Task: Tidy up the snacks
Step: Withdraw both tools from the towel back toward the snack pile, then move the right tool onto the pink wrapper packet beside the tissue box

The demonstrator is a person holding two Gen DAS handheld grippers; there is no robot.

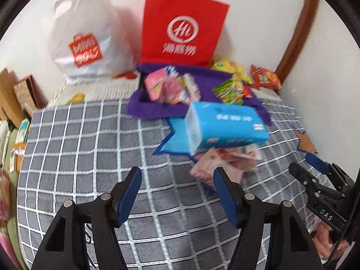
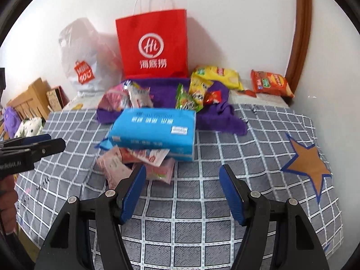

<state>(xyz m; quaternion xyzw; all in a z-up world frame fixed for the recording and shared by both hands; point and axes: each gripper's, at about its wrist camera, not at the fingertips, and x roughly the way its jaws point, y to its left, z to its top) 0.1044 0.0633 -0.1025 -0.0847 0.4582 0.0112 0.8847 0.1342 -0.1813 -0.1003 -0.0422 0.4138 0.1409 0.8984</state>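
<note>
A blue tissue pack (image 1: 227, 126) (image 2: 155, 130) lies on pink snack packets (image 1: 222, 164) (image 2: 135, 164) on the grey checked cloth (image 1: 90, 157) (image 2: 202, 202). Behind it a purple towel (image 1: 202, 74) (image 2: 216, 117) carries pink packets (image 1: 164, 87) (image 2: 121, 97) and green packets (image 1: 229, 90) (image 2: 185, 101). Yellow chip bags (image 1: 234, 67) (image 2: 216, 74) and an orange bag (image 1: 266, 77) (image 2: 270, 83) lie at the back right. My left gripper (image 1: 177, 175) is open and empty, just short of the pink packets. My right gripper (image 2: 182, 173) is open and empty, near the same pile.
A red paper bag (image 1: 182, 27) (image 2: 153, 45) and a white plastic bag (image 1: 85, 33) (image 2: 85, 58) stand against the wall. Cardboard boxes (image 1: 20, 92) (image 2: 33, 96) sit at the left. A brown star patch (image 2: 308, 162) lies right. A wooden frame (image 2: 301, 29) runs up the right.
</note>
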